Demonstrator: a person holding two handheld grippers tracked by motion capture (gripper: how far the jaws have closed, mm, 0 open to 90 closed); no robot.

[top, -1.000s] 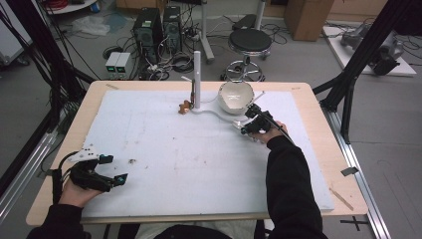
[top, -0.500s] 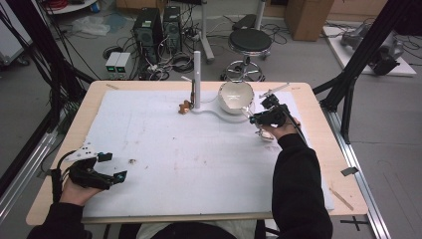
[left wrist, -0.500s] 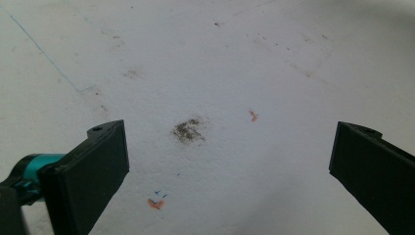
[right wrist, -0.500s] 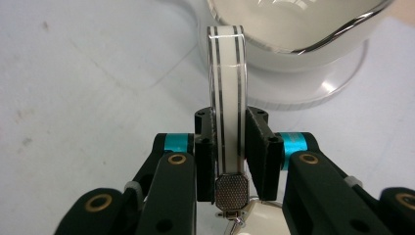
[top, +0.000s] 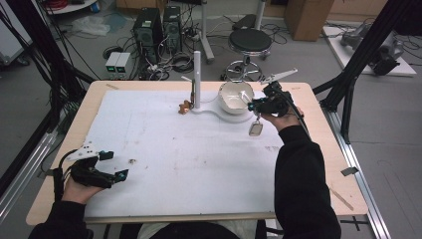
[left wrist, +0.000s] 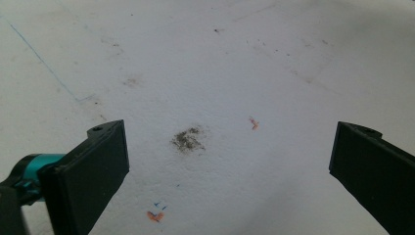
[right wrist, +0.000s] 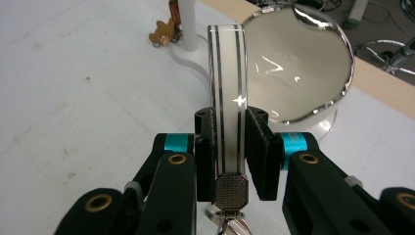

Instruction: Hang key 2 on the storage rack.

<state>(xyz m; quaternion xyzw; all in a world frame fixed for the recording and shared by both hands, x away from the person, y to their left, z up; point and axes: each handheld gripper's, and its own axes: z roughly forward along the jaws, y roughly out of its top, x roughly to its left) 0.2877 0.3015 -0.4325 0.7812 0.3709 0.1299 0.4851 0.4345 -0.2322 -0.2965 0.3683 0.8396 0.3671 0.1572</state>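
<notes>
We see the right tool (top: 255, 105) up over the far right of the bench (top: 308, 199), beside the bowl (top: 236, 97). It is clenched on a white strap (right wrist: 228, 103) with dark stripes, which we meet edge-on in the right gripper view, so its face stays hidden from us. A metal clasp (right wrist: 230, 190) sits at the strap's near end, and below it something shiny is cut off by the frame. From above, a small pale tag (top: 256, 129) dangles under that tool; we cannot make out what it is. The bowl stands on a white stand (top: 197, 79) with a post, and a little brown figure (top: 185, 106) sits at the post's foot, too small to read. Near left, the left tool (top: 113, 165) rests low by the bench, jaws spread wide and released, with a grey smudge (left wrist: 188, 139) between them.
</notes>
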